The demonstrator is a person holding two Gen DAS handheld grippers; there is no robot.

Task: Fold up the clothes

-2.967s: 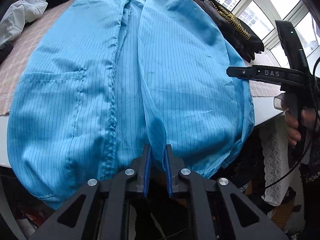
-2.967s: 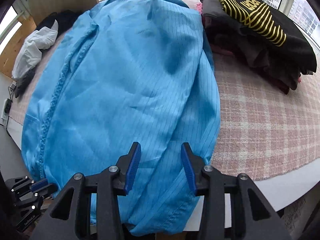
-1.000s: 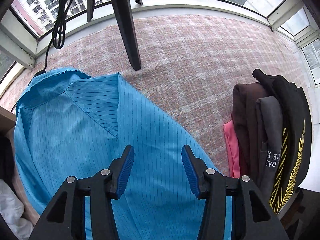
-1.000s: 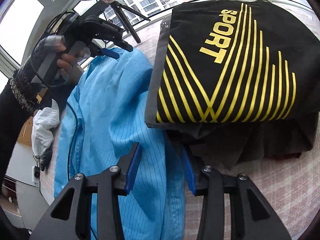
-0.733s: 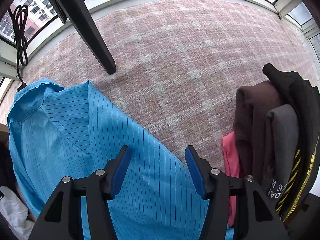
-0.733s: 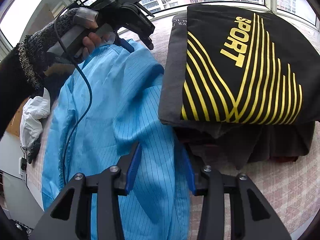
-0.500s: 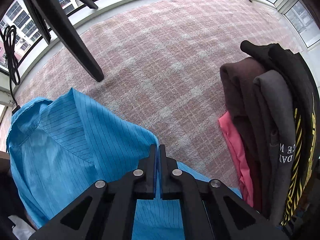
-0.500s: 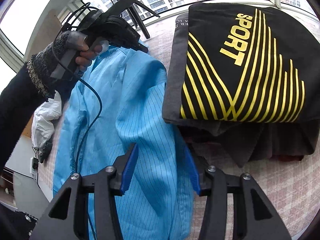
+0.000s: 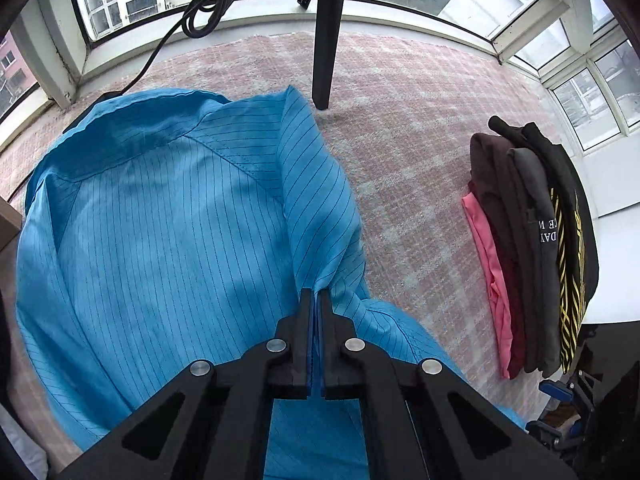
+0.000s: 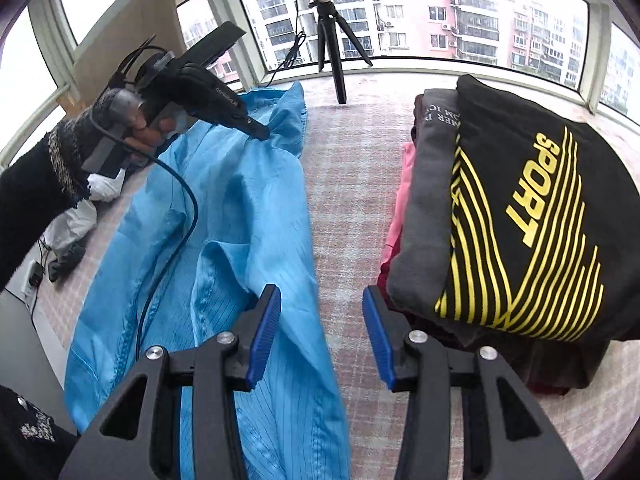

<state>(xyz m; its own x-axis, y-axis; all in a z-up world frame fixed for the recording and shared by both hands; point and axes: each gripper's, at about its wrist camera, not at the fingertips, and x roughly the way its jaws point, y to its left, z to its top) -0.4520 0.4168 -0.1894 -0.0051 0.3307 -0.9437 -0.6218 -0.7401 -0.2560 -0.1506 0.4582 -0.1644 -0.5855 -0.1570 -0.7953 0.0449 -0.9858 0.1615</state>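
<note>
The blue shirt (image 9: 160, 220) lies spread over the pink checked cloth (image 9: 408, 152) that covers the tabletop, its collar end toward the windows and its lower part trailing off the near edge. Thin dark stripes run down the fabric.

The left claw (image 9: 316, 300) is pinched tight on a fold of the shirt near the right shoulder, the two tips nearly meeting with only blue fabric between them; the cloth rises in a ridge from the pinch up toward the collar. From the right wrist view the same claw (image 10: 260, 132) is seen from the side, gripped in the person's left hand (image 10: 148, 128), its tip buried in the shirt (image 10: 248, 216) near the collar, with a black cable hanging from the handle across the fabric.

The right claw (image 10: 320, 328) stands wide open and holds nothing. Its left finger (image 10: 264, 336) is over the shirt's right edge, its right finger (image 10: 376, 336) just beside the pile of folded clothes (image 10: 520, 220); bare checked cloth shows in the gap between them.

That pile sits to the right of the shirt, apart from it: a black top with yellow stripes and the word SPORT uppermost, grey, dark red and pink layers beneath. A black tripod (image 10: 336, 40) stands on the cloth by the windows. A white garment (image 10: 72, 220) lies at the far left.
</note>
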